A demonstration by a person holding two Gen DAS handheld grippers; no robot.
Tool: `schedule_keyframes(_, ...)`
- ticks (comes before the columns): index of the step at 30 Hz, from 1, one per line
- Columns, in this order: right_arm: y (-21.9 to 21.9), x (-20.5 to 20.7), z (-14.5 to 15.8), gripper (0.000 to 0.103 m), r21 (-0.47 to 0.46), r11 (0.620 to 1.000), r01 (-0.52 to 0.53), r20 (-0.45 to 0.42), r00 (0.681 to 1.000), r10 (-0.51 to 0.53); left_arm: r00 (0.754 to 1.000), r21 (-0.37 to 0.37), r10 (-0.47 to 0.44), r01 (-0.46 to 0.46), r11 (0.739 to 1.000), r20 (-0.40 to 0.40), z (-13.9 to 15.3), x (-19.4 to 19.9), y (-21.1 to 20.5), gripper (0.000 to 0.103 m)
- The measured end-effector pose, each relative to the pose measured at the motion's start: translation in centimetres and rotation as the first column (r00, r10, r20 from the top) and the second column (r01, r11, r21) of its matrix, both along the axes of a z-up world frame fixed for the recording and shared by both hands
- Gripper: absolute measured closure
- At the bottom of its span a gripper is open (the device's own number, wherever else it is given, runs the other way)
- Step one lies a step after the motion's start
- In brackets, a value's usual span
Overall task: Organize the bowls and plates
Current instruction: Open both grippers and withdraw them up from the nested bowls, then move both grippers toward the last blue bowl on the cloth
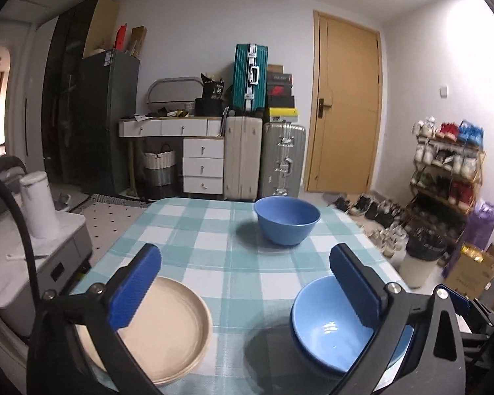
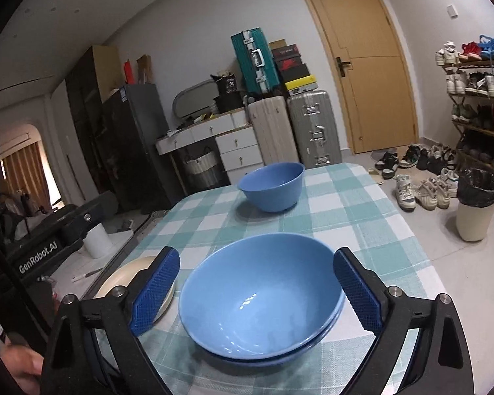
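Hovering with both claws wide and empty, left (image 1: 245,291) and right (image 2: 257,291), over stacked bowls (image 2: 260,299) beside plates (image 1: 168,329); lone bowl (image 2: 273,186) far across table (image 2: 362,230) likely gets fetched next.

Clear: checked cloth (image 1: 233,263) ahead of left tongs (image 1: 245,284) | Blocked: stacked bowls (image 2: 260,299) between right tongs (image 2: 258,291); lone bowl (image 2: 273,186) beyond.

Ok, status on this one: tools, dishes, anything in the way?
Left tool open, empty. Right tool open, empty. Stacked blue bowls and beige plates near; lone blue bowl far. Nothing between.
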State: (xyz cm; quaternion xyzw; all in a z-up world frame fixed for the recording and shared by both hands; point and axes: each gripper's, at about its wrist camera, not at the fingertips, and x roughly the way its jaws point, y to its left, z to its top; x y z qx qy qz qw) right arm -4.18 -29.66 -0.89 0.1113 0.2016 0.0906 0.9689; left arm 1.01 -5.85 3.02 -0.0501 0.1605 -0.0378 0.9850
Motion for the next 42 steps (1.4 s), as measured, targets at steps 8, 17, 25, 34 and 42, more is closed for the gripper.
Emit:
schedule_keyframes(8,-0.1,-1.5,0.8,0.001,-0.011,0.998,0.065,0.08,0.995,-0.063,0.999,0.01,-0.031,0.031,0.999,-0.042,-0.9,0.3,-0.6,0.0)
schedule_keyframes(17,1.4,-1.7,0.9,0.001,-0.071,0.996,0.045,0.09,0.995,-0.039,0.999,0.087,-0.029,0.031,0.996,-0.019,-0.9,-0.9,-1.9,0.0)
schedule_keyframes(25,0.3,-0.8,0.2,0.001,-0.024,0.998,0.062,0.032,0.998,-0.061,0.997,0.105,-0.027,0.034,0.994,-0.068,-0.8,-0.3,-2.5,0.0)
schedule_keyframes(34,1.0,-0.5,1.0,0.001,-0.041,0.999,0.015,0.055,0.998,-0.013,0.99,0.151,-0.007,0.029,0.988,-0.144,2.2,1.4,-2.4,0.0)
schedule_keyframes(42,0.6,1.5,6.8,0.001,-0.052,0.994,-0.096,0.116,0.988,0.101,0.978,0.212,0.107,-0.067,0.975,-0.182,5.5,6.5,-1.6,0.0)
